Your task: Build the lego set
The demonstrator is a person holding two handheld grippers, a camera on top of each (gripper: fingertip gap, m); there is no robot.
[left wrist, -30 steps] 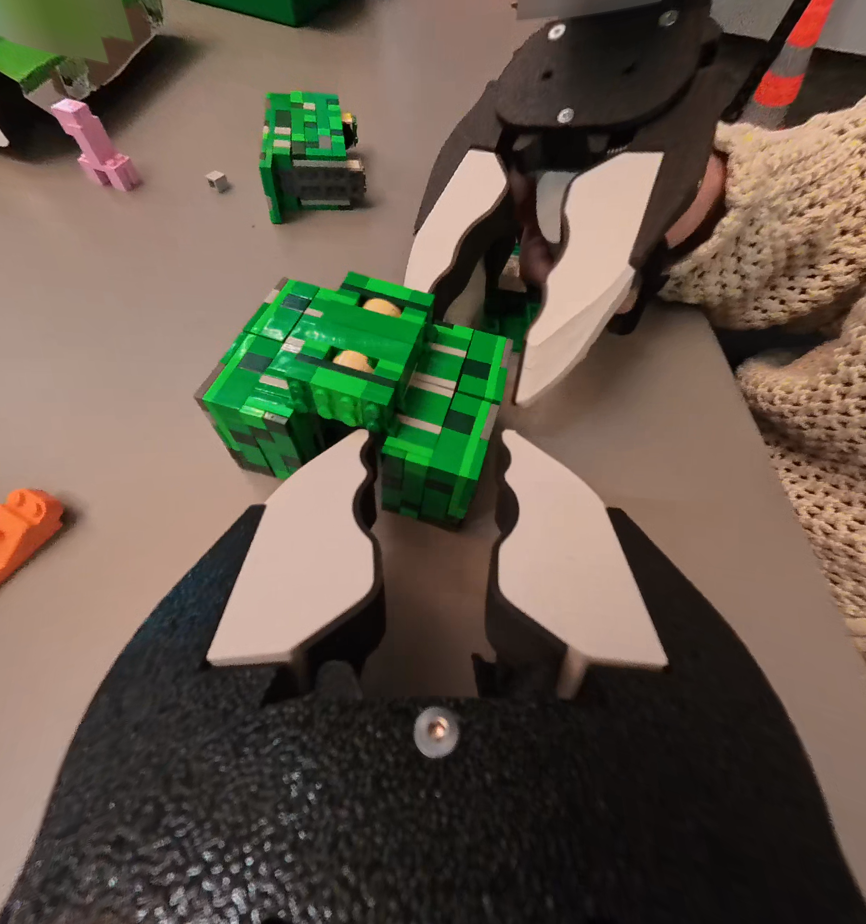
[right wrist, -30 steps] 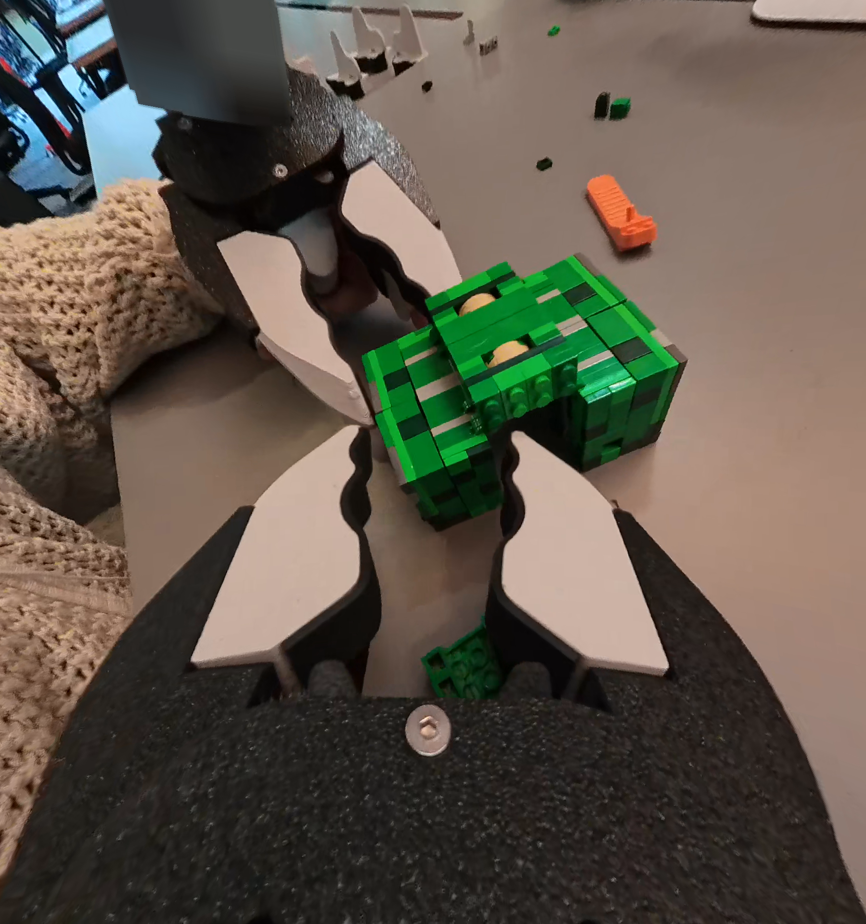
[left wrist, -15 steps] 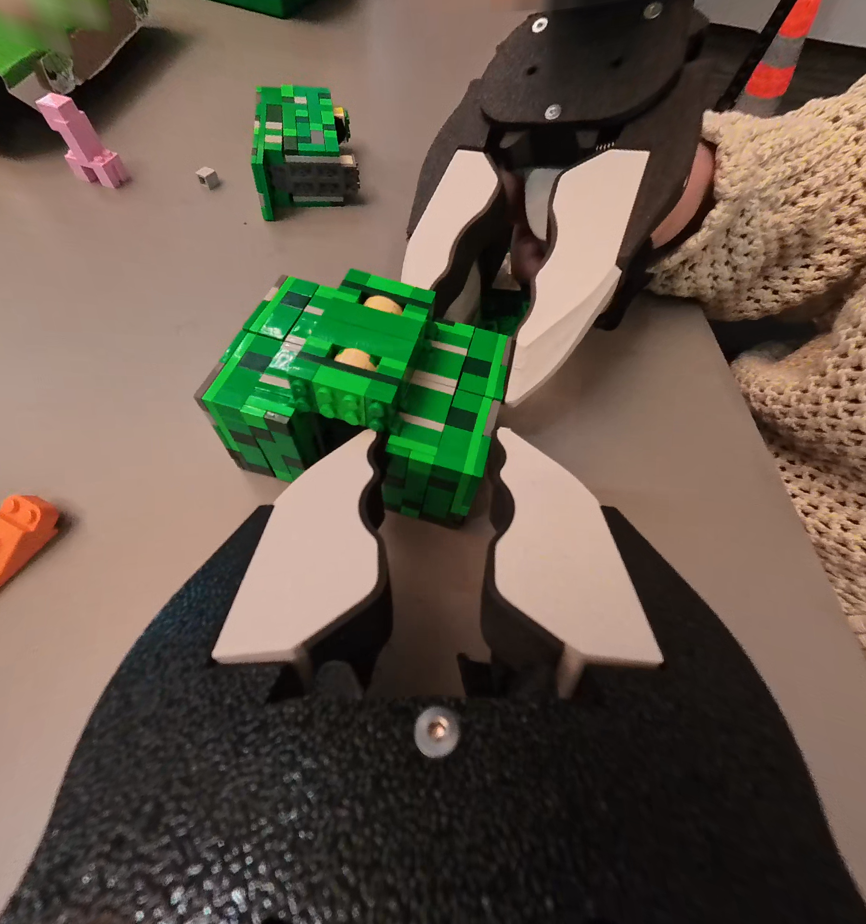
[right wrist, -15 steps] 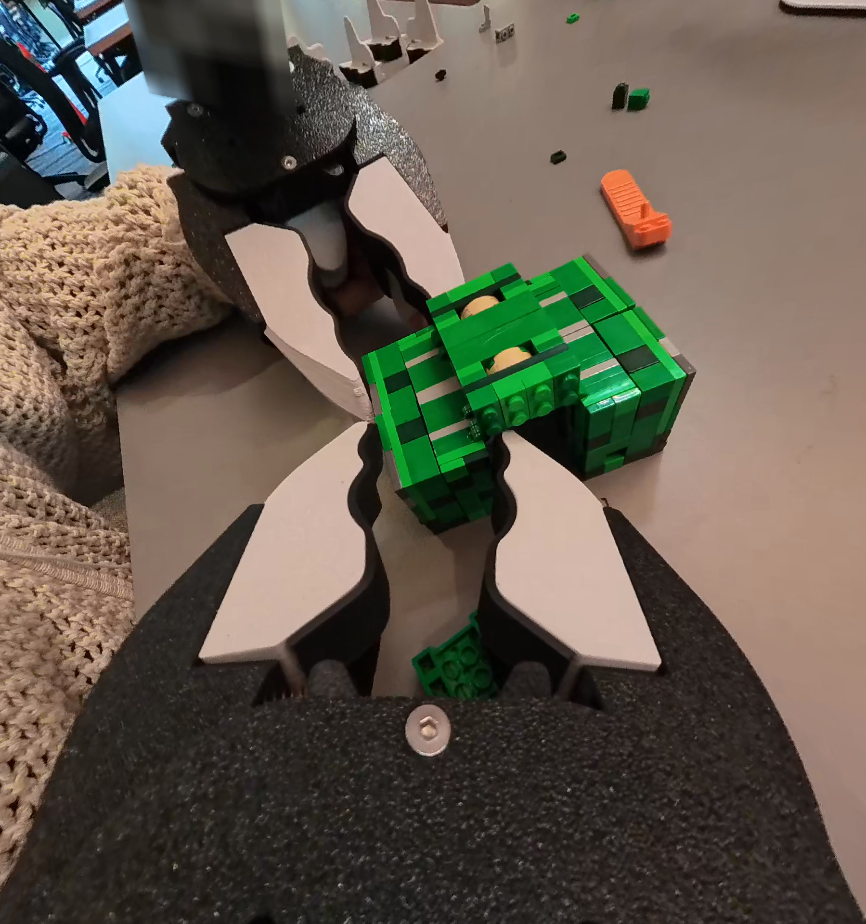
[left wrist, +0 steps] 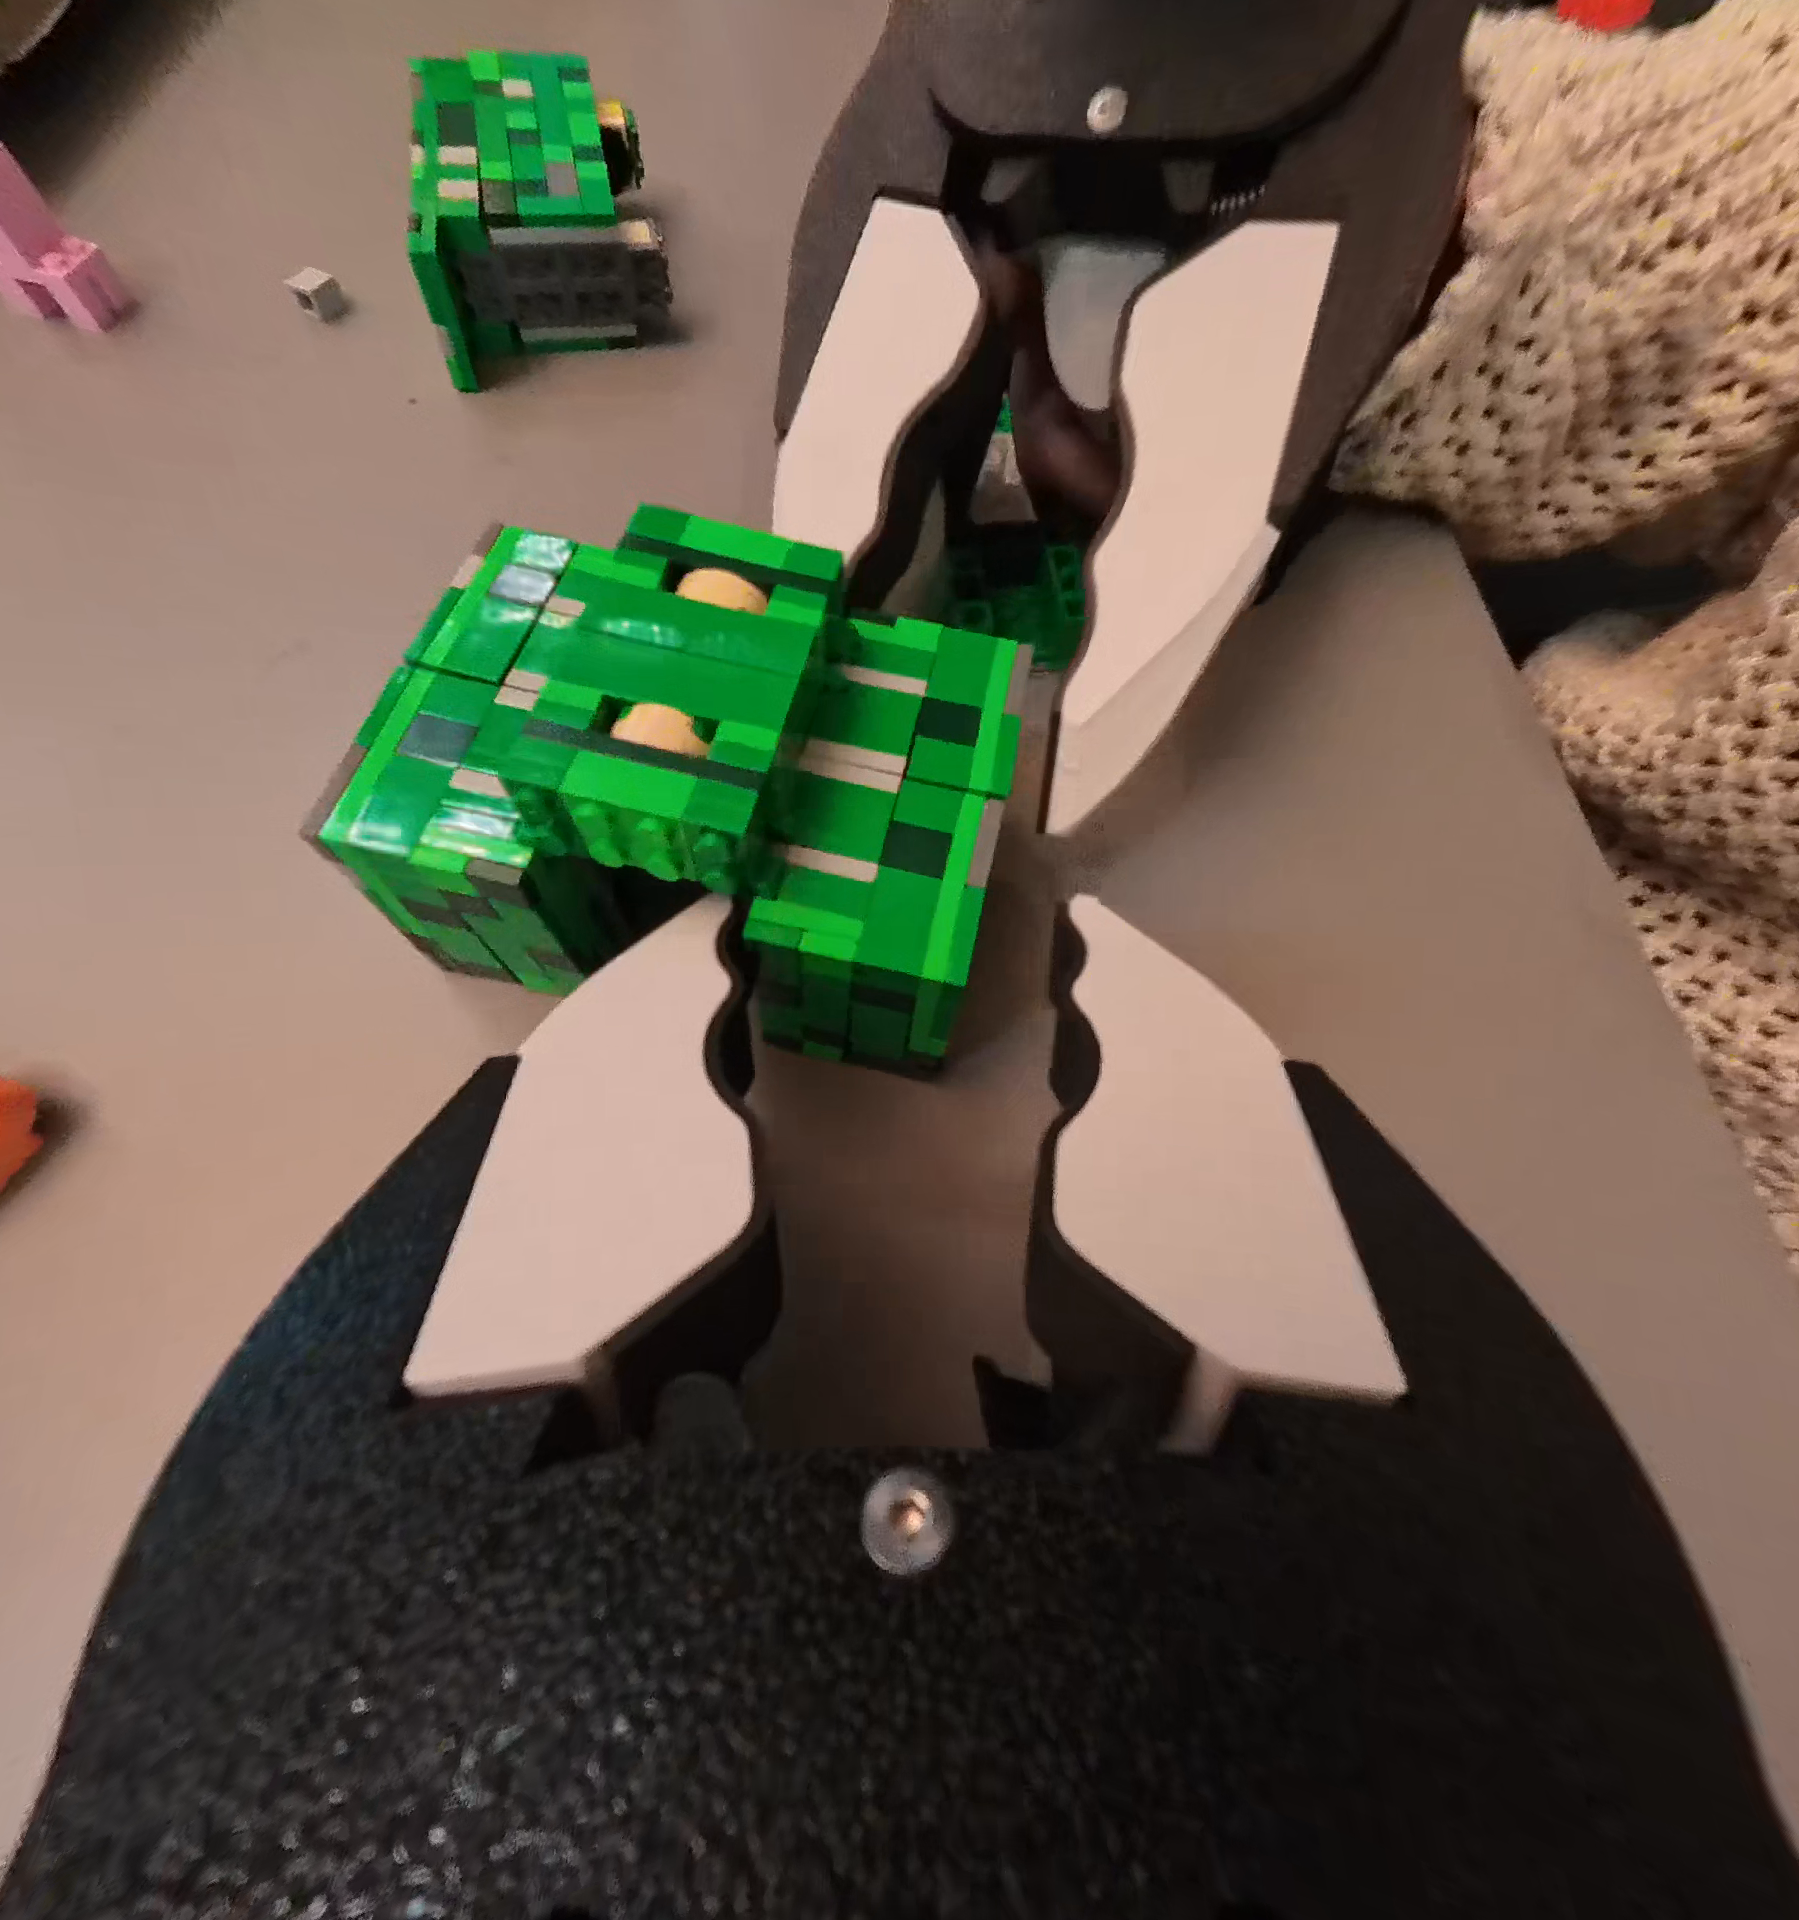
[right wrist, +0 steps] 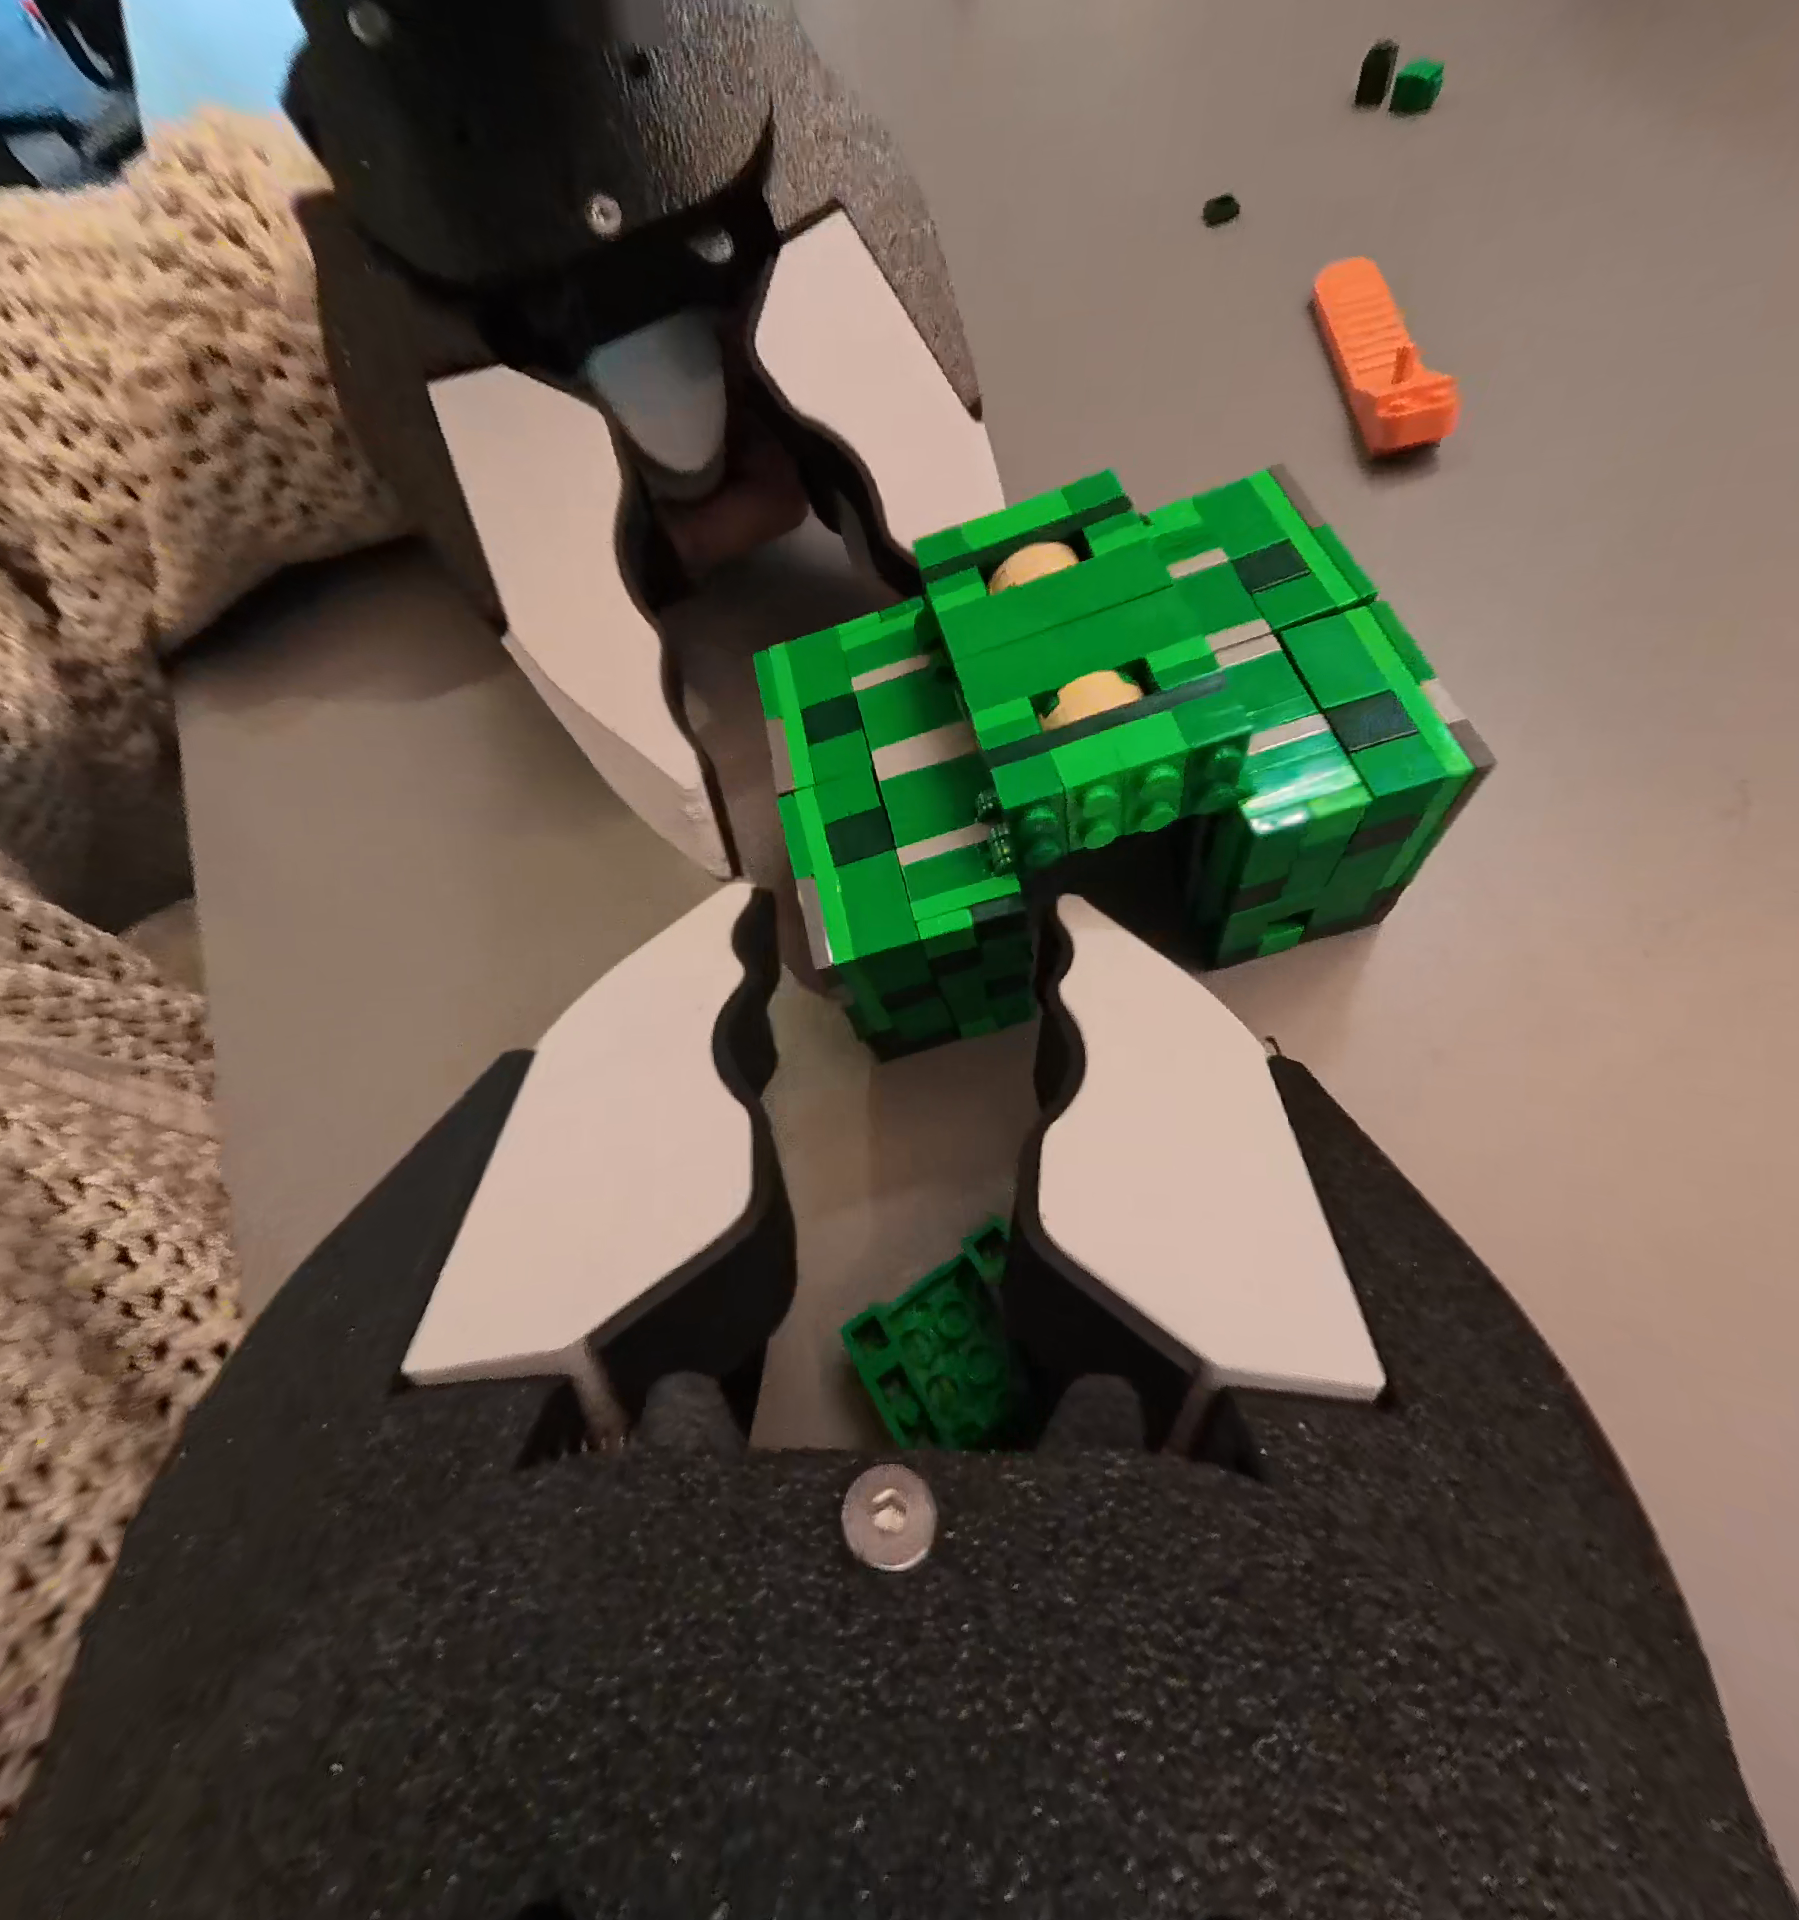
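Green Lego build [left wrist: 666,769], a blocky assembly of bright and dark green bricks with grey stripes and two tan round pieces showing through slots in its top, sits on the grey tabletop [left wrist: 199,644] near the table's edge. It has a larger cube-like section on one side and a narrower block on the other, joined by a raised studded bridge across the middle.

Both grippers face each other across the narrower block. The left gripper [left wrist: 890,914] has its pale fingers spread apart, one tip at the gap under the bridge and the other just past the block's outer face; whether the fingers touch the bricks cannot be told. The right gripper [right wrist: 900,899] is likewise released, its tips straddling the same block from the opposite side. Between the bases of its fingers, a small dark green studded plate [right wrist: 942,1345] lies on the table.

A beige knitted sleeve [right wrist: 74,436] lies beside the grippers at the table's edge.

Farther out on the table, the left wrist view shows a smaller green and grey brick assembly [left wrist: 531,208], a tiny grey cube [left wrist: 315,293] and a pink brick figure [left wrist: 27,244]. An orange ridged brick separator tool [right wrist: 1378,358] lies well apart from the build, with a few loose dark green pieces [right wrist: 1394,81] beyond it.
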